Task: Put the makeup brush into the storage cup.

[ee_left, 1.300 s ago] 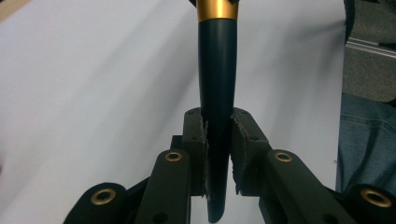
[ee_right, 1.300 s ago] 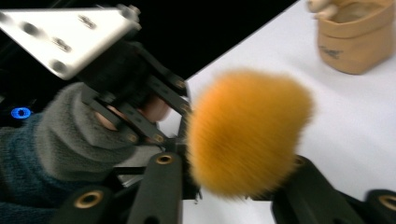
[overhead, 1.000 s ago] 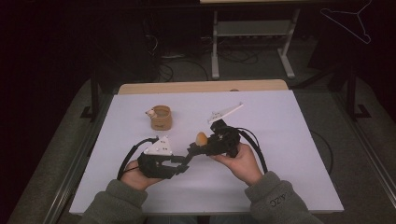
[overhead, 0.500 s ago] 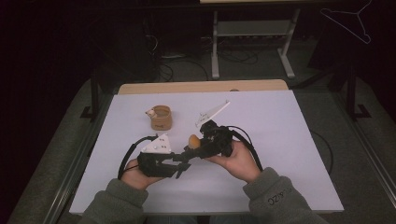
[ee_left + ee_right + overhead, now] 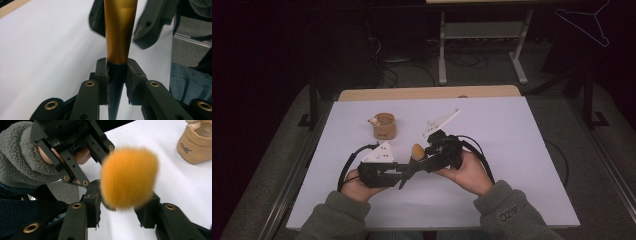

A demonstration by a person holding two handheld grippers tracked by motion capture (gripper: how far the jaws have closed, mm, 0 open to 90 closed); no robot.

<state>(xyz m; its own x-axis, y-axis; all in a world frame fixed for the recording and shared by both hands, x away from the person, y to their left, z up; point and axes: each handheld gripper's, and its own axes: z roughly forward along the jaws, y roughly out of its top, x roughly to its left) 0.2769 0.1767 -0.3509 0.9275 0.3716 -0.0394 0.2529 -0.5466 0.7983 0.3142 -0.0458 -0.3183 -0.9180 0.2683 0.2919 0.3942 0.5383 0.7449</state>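
Since a second ago, the right gripper [image 5: 419, 162] has tipped a bit more toward the middle of the table, and both hands have stayed close together in front of the person. Its jaws have just been opening; in the right gripper view they stand apart on each side of the fluffy orange brush head [image 5: 128, 177], and the pads do not press on it, so this gripper has let go. The left gripper [image 5: 404, 172] has just been closing, and now it is clamped tight on the brush [image 5: 120, 30]. In the left gripper view its two pads squeeze the dark thin end of the handle, and the gold part of the handle sticks up from there. From above, the brush [image 5: 417, 151] is in the air between the two grippers, near the person's side of the table [image 5: 522, 150], with its orange head pointing up. The left hand [image 5: 354, 187] and the right hand [image 5: 469, 172] each hold a gripper, and grey sleeves come in from below. Farther back on the white table top stands a small tan pot [image 5: 384, 125], well apart from the brush. The same pot [image 5: 197, 145] sits at the far corner in the right gripper view.
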